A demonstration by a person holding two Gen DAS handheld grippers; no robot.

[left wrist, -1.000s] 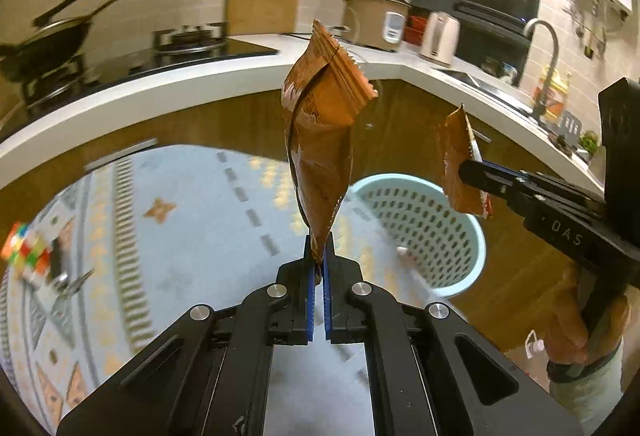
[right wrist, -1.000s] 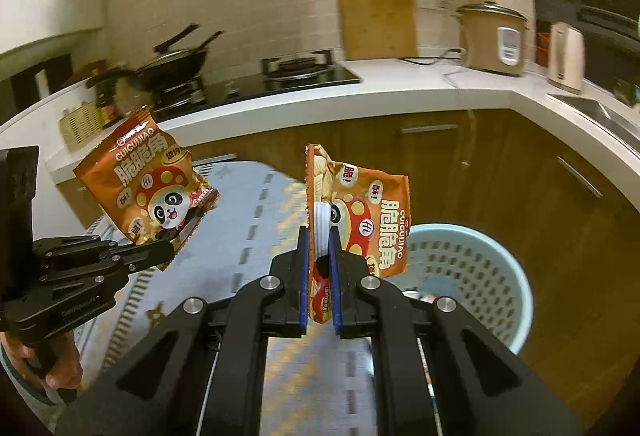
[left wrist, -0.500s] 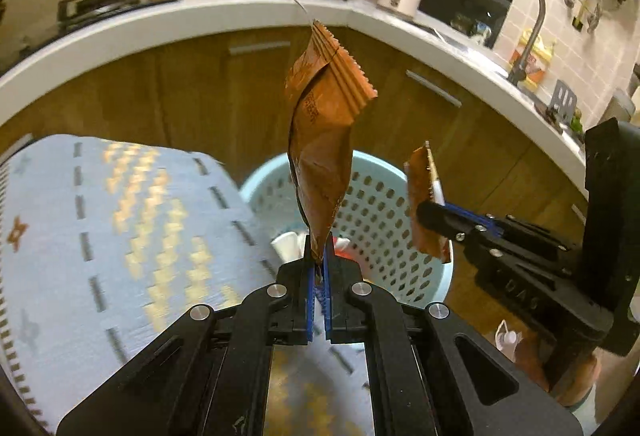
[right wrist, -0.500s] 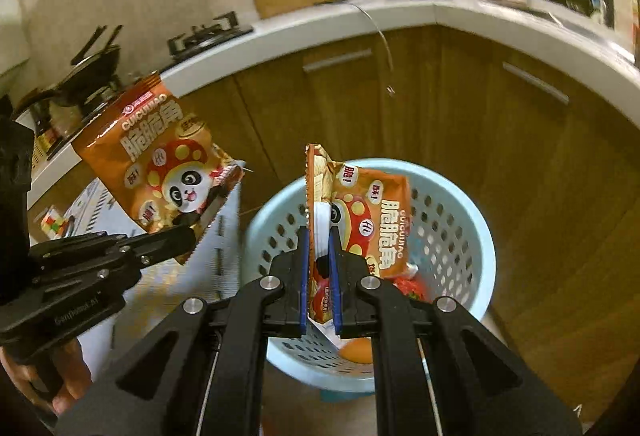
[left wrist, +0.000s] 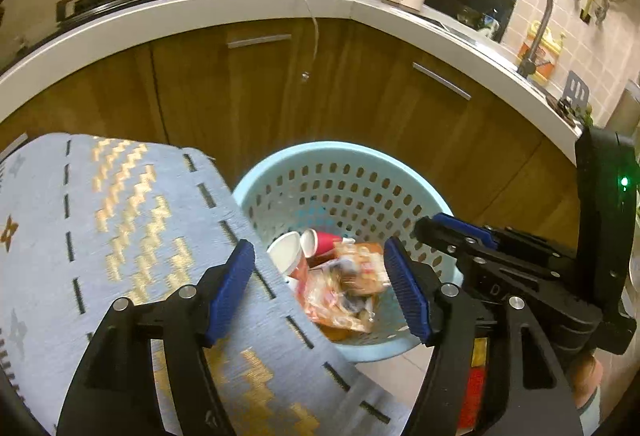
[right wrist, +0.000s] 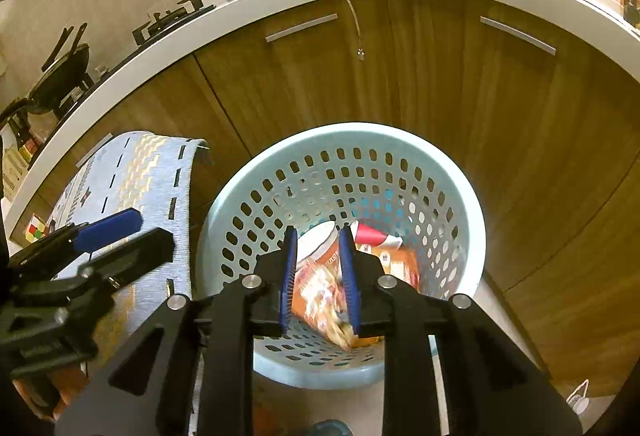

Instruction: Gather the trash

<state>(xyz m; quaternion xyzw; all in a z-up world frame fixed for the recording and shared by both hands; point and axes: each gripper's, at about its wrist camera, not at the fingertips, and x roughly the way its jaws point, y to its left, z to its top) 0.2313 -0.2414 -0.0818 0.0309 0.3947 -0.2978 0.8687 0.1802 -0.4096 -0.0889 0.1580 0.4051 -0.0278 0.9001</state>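
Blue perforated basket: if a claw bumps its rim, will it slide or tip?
The basket looks like thin perforated plastic, so probably light and apt to slide on the floor. It holds only snack bags and paper cups, so little ballast. It narrows toward the base, so a hard rim knock might tip it.

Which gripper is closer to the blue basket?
Right. The right gripper hangs directly over the blue basket, its jaws just opening above the snack bags inside. The left gripper sits further back, half over the patterned cloth beside the basket, jaws opened wide.
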